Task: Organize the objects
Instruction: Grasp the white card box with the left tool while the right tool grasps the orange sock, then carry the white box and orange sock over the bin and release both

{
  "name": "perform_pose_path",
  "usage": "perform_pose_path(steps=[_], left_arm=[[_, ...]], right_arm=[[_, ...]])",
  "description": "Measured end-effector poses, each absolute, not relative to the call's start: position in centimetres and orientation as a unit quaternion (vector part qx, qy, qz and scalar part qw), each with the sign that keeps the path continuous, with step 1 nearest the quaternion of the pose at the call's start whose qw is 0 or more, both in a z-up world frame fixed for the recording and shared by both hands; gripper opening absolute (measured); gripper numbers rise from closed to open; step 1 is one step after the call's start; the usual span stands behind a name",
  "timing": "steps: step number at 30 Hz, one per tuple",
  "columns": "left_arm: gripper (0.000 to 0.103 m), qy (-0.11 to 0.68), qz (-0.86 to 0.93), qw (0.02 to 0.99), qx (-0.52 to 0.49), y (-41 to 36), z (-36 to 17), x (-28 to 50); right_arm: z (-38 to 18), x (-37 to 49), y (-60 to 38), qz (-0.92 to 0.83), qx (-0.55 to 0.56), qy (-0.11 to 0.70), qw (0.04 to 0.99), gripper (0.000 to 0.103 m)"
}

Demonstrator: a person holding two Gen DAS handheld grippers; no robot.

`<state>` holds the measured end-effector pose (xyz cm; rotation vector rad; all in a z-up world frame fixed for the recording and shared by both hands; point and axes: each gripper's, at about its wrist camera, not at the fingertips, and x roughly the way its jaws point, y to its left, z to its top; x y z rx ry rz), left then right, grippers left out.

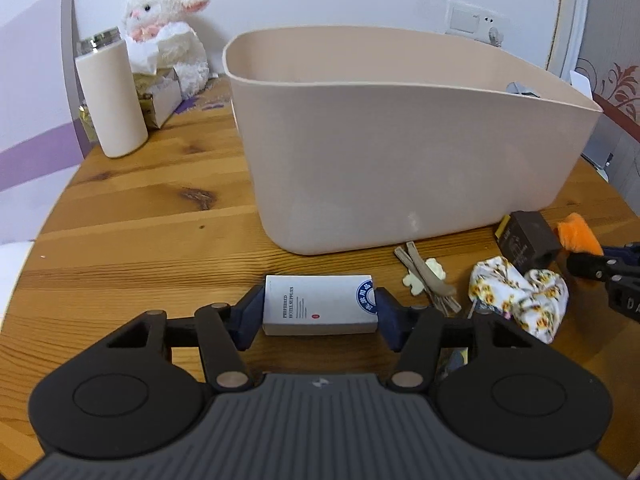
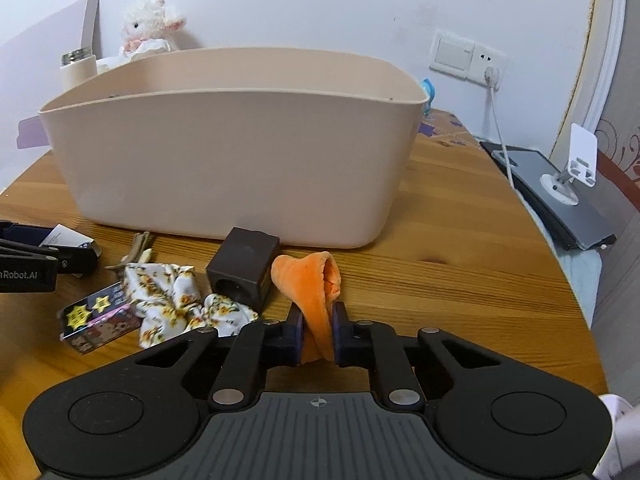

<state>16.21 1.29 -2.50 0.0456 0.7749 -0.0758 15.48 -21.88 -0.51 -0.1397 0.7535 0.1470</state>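
Note:
My left gripper (image 1: 319, 307) is shut on a white hotel-supplies box (image 1: 320, 305), held by its two ends in front of the beige plastic bin (image 1: 400, 152). My right gripper (image 2: 317, 330) is shut on an orange plush cloth (image 2: 310, 284) just before the bin (image 2: 240, 160). On the table between the grippers lie a floral scrunchie (image 1: 520, 296) (image 2: 180, 300), a dark brown box (image 1: 528, 240) (image 2: 242, 268), tan hair clips (image 1: 428, 276) and a small cartoon-printed box (image 2: 100, 316).
A cream tumbler (image 1: 112, 100), a tissue box (image 1: 160, 96) and a plush lamb (image 1: 168, 36) stand at the back left of the wooden table (image 1: 160, 220). A phone stand (image 2: 576, 168) sits on a grey device (image 2: 560, 204) off the table's right edge.

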Motion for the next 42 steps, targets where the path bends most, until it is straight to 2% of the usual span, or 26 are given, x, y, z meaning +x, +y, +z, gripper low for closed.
perform_pose_path(steps=[17, 29, 35, 42], left_arm=[[0.060, 0.296, -0.070, 0.952, 0.016, 1.4, 5.3, 12.6], [0.060, 0.240, -0.072, 0.968, 0.017, 0.2, 10.2, 16.0], [0.060, 0.246, -0.068, 0.966, 0.034, -0.9, 10.5, 20.4], [0.060, 0.279, -0.057, 0.958, 0.046, -2.3, 8.0, 25.2]], right_arm=[[7.0, 11.3, -21.5, 0.085, -0.085, 0.276, 0.953, 0.013], [11.8, 14.2, -20.4, 0.087, -0.075, 0.213, 0.970, 0.013], [12.7, 17.4, -20.1, 0.078, -0.068, 0.208, 0.973, 0.013], [12.2, 21.0, -19.7, 0.064, -0.086, 0.228, 0.968, 0.013]])
